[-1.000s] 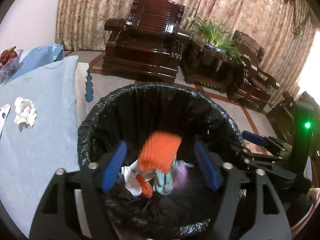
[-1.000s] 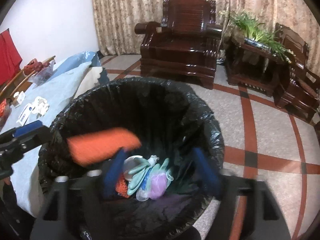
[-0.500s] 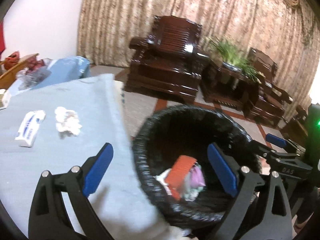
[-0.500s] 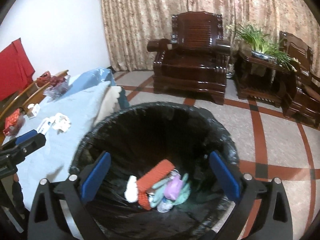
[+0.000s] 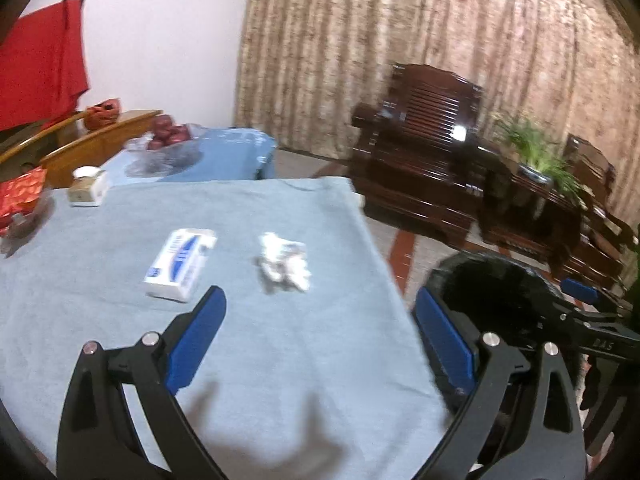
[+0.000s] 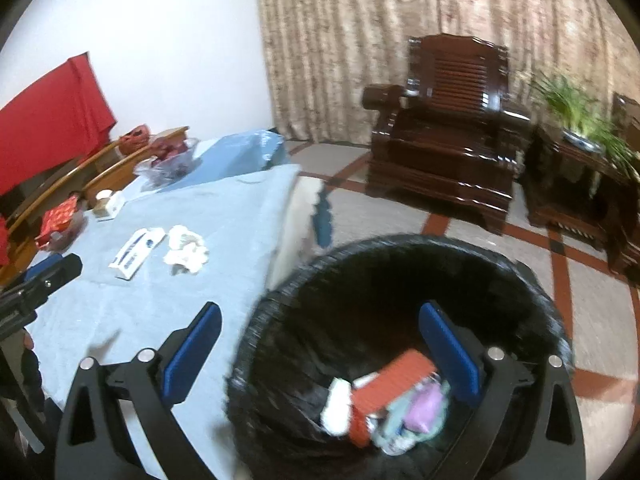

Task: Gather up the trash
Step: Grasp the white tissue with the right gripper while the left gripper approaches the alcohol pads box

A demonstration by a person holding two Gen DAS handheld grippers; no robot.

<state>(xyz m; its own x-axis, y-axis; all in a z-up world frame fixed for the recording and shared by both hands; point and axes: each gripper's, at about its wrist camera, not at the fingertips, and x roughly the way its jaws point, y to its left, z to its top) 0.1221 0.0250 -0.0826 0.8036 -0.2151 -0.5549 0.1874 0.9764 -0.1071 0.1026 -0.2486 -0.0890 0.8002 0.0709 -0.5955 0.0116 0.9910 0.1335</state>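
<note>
Both of my hand-held grippers have swung away from the trash bin (image 6: 400, 280) toward the blue-covered surface (image 5: 280, 340), and the orange packet (image 6: 396, 380) that was dropping 1 second ago now lies in the bin among the other trash. Left hand-held gripper (image 5: 320, 344): jaws have just been opening, now spread wide over the cloth, nothing between them. Right hand-held gripper (image 6: 320, 352): jaws also just opened, wide apart, empty, straddling the bin's near rim. Ahead on the surface, a crumpled white tissue (image 5: 285, 256) sits just beside a white-and-blue box (image 5: 180, 264), both untouched.
</note>
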